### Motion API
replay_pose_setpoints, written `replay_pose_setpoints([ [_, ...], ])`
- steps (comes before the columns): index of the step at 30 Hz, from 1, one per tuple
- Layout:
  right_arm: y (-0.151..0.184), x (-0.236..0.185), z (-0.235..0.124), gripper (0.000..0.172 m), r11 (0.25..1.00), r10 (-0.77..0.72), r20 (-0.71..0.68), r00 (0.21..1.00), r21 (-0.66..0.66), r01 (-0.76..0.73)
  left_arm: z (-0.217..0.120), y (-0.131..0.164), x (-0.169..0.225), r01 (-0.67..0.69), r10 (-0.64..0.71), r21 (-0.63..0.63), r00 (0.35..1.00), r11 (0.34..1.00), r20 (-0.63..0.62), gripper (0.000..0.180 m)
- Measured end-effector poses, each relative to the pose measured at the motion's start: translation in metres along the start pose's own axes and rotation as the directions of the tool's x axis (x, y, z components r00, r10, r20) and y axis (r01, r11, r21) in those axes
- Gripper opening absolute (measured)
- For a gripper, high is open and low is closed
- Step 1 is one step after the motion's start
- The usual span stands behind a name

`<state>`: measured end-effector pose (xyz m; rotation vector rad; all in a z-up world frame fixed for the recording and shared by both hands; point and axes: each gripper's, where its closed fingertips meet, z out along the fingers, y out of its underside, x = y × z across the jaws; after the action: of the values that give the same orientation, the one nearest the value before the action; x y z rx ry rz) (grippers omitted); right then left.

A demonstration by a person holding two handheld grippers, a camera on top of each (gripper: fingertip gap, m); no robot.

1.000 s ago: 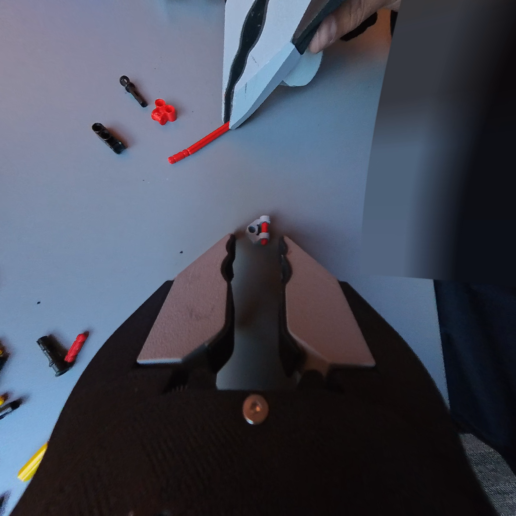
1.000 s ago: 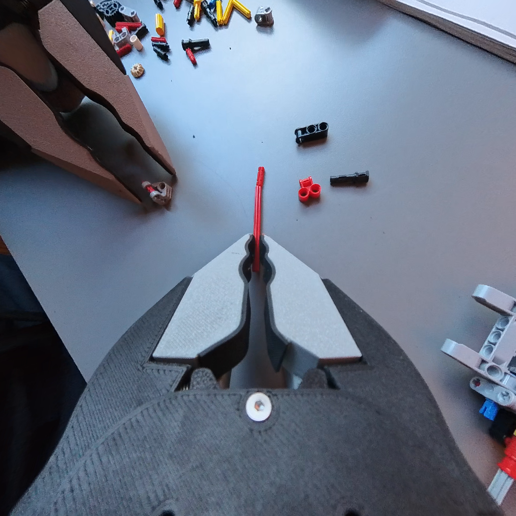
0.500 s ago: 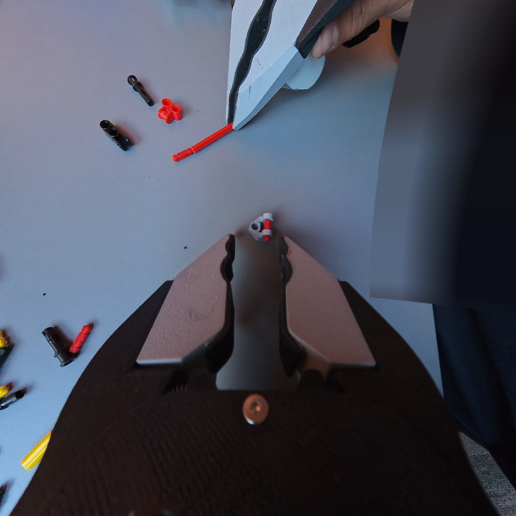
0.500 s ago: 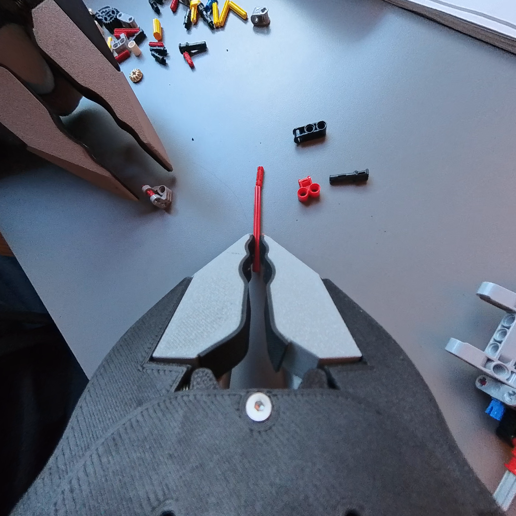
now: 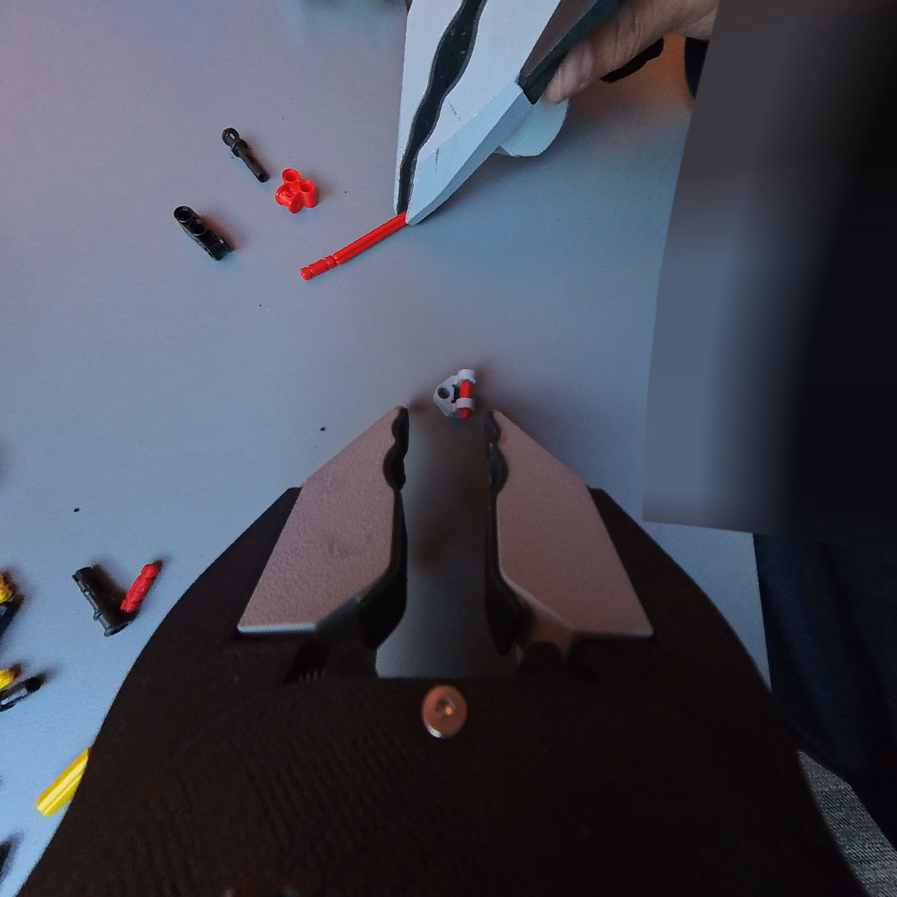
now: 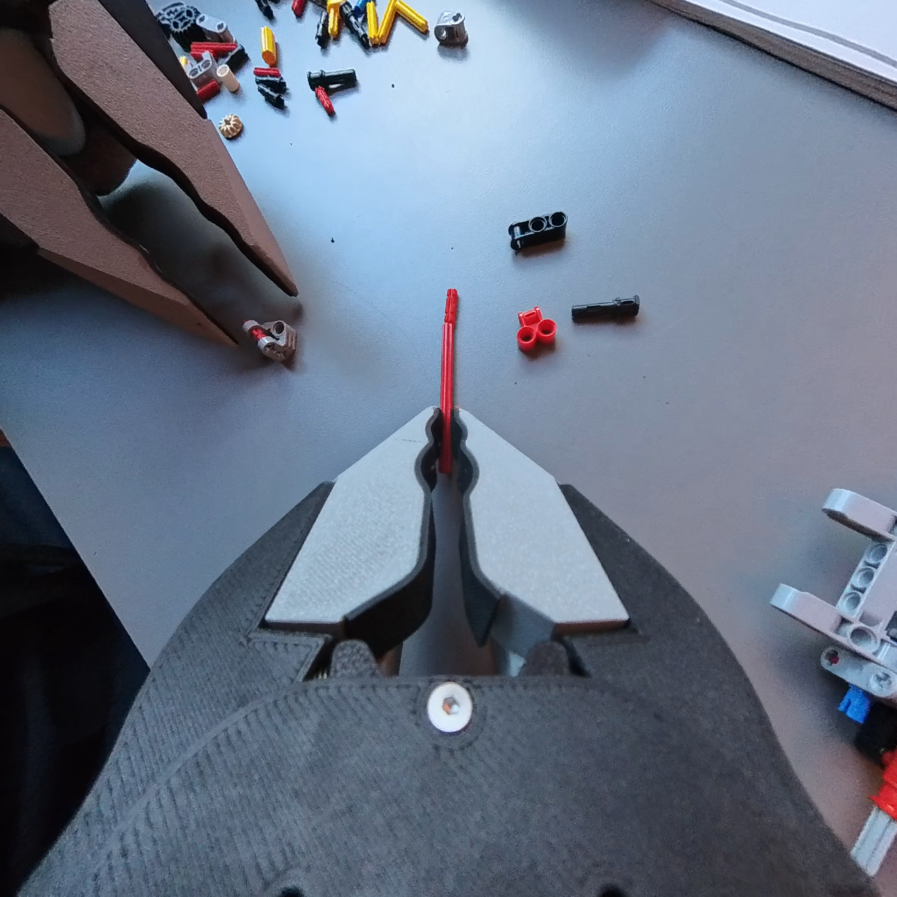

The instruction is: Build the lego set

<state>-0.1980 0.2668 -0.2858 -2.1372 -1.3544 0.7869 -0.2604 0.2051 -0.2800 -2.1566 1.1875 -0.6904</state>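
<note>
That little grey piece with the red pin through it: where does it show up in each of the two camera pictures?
Left wrist view: the grey piece lies on the table just past the open left gripper, near picture centre.
Right wrist view: it lies at left, by the brown fingertips.
Shared landmark: the red rod clamped in the right gripper.

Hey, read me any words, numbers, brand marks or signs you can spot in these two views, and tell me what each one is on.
None can be read: no view shows any lettering.
The scattered building pieces are plain.
The red axle gripped in the right claw is unmarked.
The grey connector ahead of the open left claw is unmarked.
The white sheet at the table edge looks blank.
</note>
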Motion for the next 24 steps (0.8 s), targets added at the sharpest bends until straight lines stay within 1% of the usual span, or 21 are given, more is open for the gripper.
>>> replay_pose_setpoints([
  [3, 0.0000, 0.0002, 0.0001, 0.000, 1.000, -0.010, -0.019, 1.000, -0.001, 0.010, 0.0003, 0.0004, 0.0000, 0.002, -0.002, -0.001, 1.000, 1.000, -0.002, 0.029],
  [7, 0.0003, 0.0004, 0.0004, 0.000, 0.998, -0.060, -0.071, 0.996, -0.015, 0.059, 0.0003, -0.0001, 0.0011, 0.001, -0.001, 0.001, 1.000, 1.000, -0.007, 0.029],
  [12, 0.0003, 0.0006, 0.0005, 0.000, 0.997, -0.074, -0.091, 0.993, -0.018, 0.073, -0.0006, -0.0004, 0.0010, -0.001, 0.001, 0.002, 1.000, 1.000, -0.004, 0.029],
  [16, 0.0007, 0.0008, 0.0006, 0.000, 0.993, -0.117, -0.129, 0.985, -0.034, 0.113, -0.0016, -0.0012, 0.0009, 0.000, 0.000, 0.006, 1.000, 1.000, -0.001, 0.029],
  [21, 0.0005, 0.0006, 0.0004, 0.000, 0.996, -0.089, -0.109, 0.990, -0.013, 0.088, -0.0019, -0.0009, 0.0005, -0.002, 0.002, 0.003, 1.000, 1.000, 0.003, 0.029],
  [24, 0.0002, 0.0000, 0.0001, 0.000, 0.998, -0.053, -0.066, 0.996, 0.021, 0.055, -0.0055, -0.0031, -0.0003, 0.006, -0.006, 0.020, 1.000, 1.000, -0.003, 0.029],
])
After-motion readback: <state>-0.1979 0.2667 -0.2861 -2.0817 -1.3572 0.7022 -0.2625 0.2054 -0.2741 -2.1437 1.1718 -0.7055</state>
